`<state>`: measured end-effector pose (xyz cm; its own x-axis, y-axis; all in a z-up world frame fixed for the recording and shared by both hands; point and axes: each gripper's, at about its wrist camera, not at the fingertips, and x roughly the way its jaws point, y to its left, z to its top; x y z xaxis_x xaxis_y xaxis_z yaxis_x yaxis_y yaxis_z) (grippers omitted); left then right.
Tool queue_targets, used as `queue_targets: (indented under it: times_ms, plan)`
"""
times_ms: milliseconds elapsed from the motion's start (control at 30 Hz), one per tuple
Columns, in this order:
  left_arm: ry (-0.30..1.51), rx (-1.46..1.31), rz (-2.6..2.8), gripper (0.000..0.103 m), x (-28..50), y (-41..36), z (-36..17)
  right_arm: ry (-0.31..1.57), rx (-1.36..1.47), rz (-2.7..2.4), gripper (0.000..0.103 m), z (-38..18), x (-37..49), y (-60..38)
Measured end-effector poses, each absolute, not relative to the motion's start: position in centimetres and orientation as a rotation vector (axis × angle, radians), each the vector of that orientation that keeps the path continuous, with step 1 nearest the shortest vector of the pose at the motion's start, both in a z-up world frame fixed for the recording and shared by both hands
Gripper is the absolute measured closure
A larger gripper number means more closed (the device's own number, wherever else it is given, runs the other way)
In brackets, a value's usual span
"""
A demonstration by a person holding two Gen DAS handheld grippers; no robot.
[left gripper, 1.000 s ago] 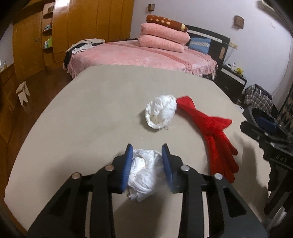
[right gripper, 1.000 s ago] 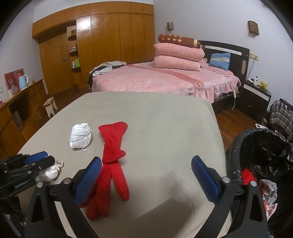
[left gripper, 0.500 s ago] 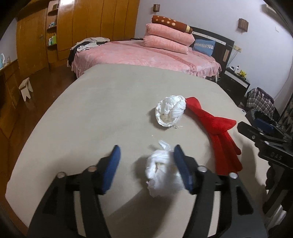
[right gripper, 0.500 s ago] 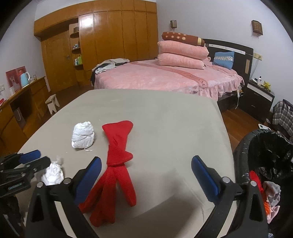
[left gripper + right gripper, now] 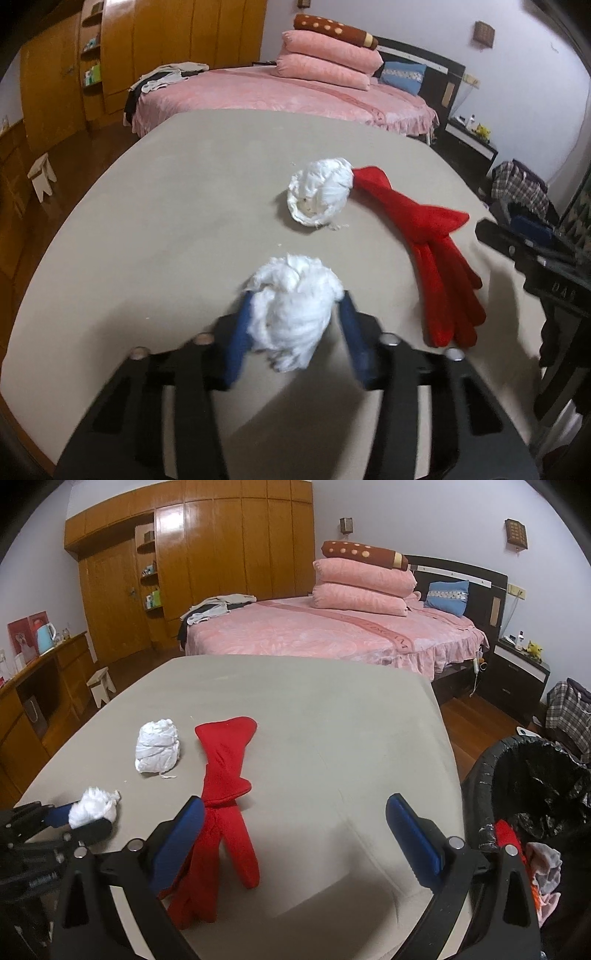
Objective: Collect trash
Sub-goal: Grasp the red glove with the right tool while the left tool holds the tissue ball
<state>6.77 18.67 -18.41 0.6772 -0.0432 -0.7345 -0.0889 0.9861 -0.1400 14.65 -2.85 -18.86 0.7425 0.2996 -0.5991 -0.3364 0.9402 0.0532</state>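
Note:
A crumpled white tissue wad (image 5: 291, 314) sits between the blue pads of my left gripper (image 5: 295, 299), whose jaws are closing and pressing on both its sides. From the right wrist view the same wad (image 5: 94, 806) shows at the left gripper's tips, at the table's near left. A second, larger white wad (image 5: 319, 190) lies further out on the beige table (image 5: 332, 720). A long red cloth (image 5: 225, 775) stretches beside it. My right gripper (image 5: 295, 827) hangs wide open over the table's near edge, with the red cloth's end under its left finger.
A black-lined trash bin (image 5: 491, 760) holding several pieces of cloth stands off the table's right edge. A pink bed (image 5: 332, 635) lies beyond the table, a small white stool (image 5: 101, 683) on the floor to the left.
The left jaws opened wide around the near wad half a second ago and have come back together on it. The right gripper has stayed where it was, open.

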Motion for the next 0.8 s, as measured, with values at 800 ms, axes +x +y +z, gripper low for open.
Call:
queue_targets:
  times_ms: [800]
  plan:
    - [0.735,-0.182,0.123,0.079,9.3,21.6,-14.3,0.756,-0.119,0.441,0.031,-20.2,18.4,2.7]
